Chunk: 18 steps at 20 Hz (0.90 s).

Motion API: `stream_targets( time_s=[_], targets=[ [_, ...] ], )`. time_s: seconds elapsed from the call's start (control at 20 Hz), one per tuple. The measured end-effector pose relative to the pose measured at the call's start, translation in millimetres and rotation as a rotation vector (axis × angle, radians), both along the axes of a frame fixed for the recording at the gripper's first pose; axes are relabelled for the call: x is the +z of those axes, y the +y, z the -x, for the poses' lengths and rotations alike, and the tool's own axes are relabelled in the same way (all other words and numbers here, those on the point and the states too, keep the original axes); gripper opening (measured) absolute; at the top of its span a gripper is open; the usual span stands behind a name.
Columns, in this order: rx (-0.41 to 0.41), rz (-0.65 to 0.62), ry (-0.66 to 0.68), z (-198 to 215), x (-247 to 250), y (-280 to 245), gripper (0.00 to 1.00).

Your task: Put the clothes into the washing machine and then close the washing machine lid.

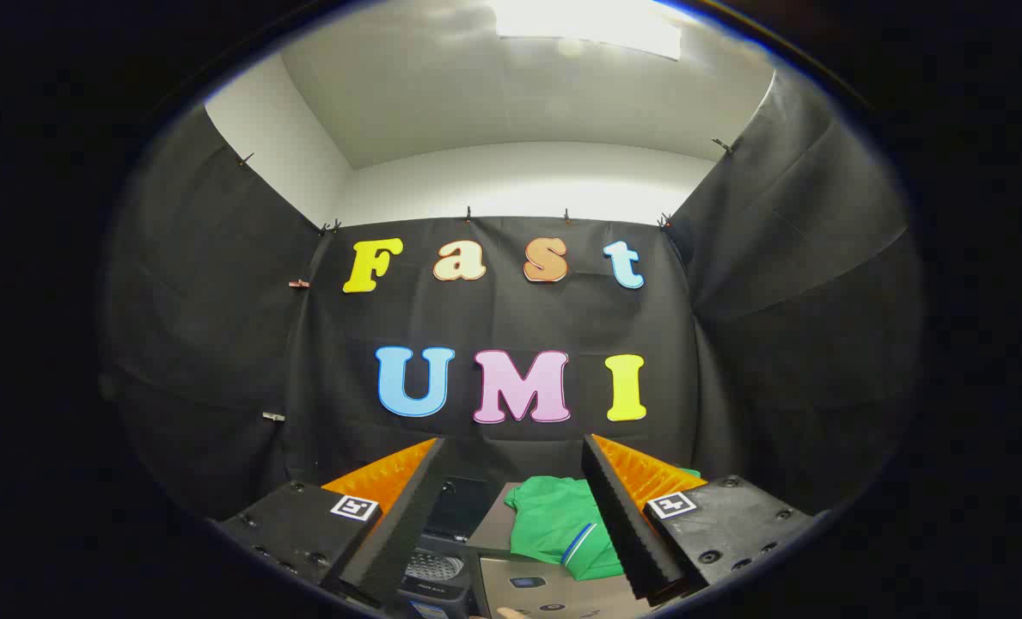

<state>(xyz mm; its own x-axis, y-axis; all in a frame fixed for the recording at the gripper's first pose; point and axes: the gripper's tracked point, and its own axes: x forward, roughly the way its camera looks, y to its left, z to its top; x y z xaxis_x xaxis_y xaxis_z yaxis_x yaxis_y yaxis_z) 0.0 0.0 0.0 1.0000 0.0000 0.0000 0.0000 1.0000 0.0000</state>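
Tool fingers stand wide apart, gripping nothing. Green shirt, soft and folded, lies between them on the washer, near the right finger; free room at left.

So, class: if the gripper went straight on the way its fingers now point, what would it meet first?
Probably the booth's black cloth wall. The open gripper points level, above the green garment that lies lower down between its fingers, so it would likely pass over that. Depth is hard to judge.
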Motion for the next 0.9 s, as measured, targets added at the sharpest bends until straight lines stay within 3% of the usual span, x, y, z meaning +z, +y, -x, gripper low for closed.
stream_targets(
  time_s=[0.9],
  targets=[
    [-0.015,0.009,-0.001,4.0,4.1,2.4,0.97]
  ],
)
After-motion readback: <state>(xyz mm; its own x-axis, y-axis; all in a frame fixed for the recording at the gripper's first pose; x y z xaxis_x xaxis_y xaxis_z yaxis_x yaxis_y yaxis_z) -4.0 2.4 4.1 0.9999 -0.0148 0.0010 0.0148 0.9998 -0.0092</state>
